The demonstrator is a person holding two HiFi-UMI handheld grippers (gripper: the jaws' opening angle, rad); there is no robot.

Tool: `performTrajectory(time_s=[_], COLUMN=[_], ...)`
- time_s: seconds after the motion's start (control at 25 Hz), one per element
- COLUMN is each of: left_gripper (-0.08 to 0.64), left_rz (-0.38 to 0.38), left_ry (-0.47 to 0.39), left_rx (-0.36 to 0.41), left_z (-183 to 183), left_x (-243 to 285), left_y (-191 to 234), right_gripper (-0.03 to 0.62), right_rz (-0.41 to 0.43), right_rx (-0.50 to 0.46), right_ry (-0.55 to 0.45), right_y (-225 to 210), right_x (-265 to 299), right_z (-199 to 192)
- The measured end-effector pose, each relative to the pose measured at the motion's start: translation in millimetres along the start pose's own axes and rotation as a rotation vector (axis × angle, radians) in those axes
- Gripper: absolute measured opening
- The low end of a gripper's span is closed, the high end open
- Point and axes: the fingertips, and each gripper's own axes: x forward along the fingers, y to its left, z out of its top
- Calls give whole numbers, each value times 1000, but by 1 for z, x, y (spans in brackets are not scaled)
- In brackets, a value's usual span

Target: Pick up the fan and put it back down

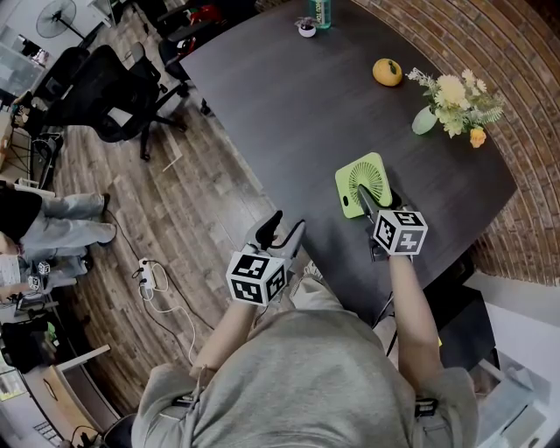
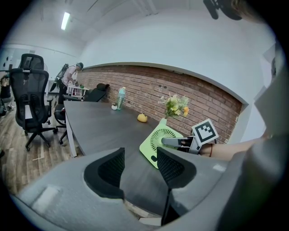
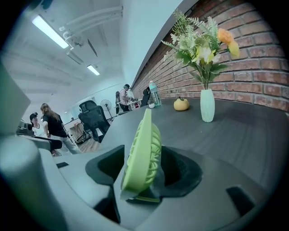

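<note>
A light green, flat square fan (image 1: pixel 363 182) stands tilted on edge near the front of the dark table (image 1: pixel 289 105). My right gripper (image 1: pixel 371 206) is shut on its lower part. In the right gripper view the fan (image 3: pixel 143 151) sits edge-on between the two dark jaws of the right gripper (image 3: pixel 142 168). My left gripper (image 1: pixel 282 229) hangs open and empty beside the table's front left edge, well to the left of the fan. In the left gripper view the fan (image 2: pixel 161 139) shows beyond the spread jaws of the left gripper (image 2: pixel 140 169), with the right gripper (image 2: pixel 170 142) holding it.
A vase of flowers (image 1: pixel 455 103) and an orange fruit (image 1: pixel 387 72) stand behind the fan near the brick wall. A bottle (image 1: pixel 320 12) and a small cup (image 1: pixel 306 28) are at the far end. An office chair (image 1: pixel 105 92), a power strip (image 1: pixel 147 276) and a seated person (image 1: pixel 52 219) are on the floor side.
</note>
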Motion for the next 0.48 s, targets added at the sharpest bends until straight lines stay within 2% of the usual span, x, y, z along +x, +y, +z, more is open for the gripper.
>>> performTrajectory(time_s=[0.12,0.48], left_gripper=[212,212], left_rz=[1,4], left_ry=[-1,2], left_rx=[3,12], left_z=[0,2], left_x=[0,-1], left_y=[-1,0], right_gripper=[227,213], right_rz=[-4,4], right_rx=[7,34], right_ry=[-5,2], right_y=[-1,-2], right_x=[0,1], right_z=[1,2])
